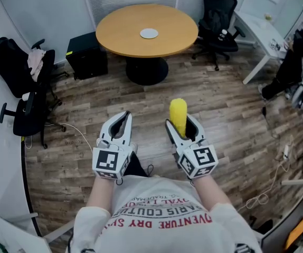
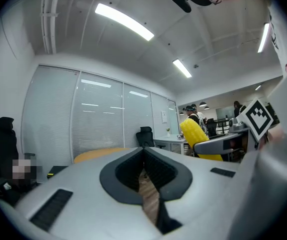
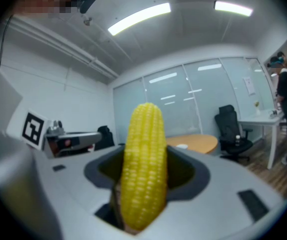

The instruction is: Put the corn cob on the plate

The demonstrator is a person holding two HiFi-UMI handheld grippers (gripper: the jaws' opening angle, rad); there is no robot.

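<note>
You get bright, even light from ceiling strip lights (image 2: 125,21), and they glare off the glass wall (image 2: 98,129). Shadows soft. Both gripper views bow hard, corners black. Head view sharp; your corn cob (image 3: 143,169) goes soft at its near end.

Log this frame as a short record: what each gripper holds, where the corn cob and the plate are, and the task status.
right gripper: shut on the corn cob, which sticks forward out of the jaws
left gripper: shut, nothing between its jaws
plate: white, bare, on the round wooden table
position: both grippers held over the wood floor, well short of the table
task status: cob in hand, not yet on the plate
</note>
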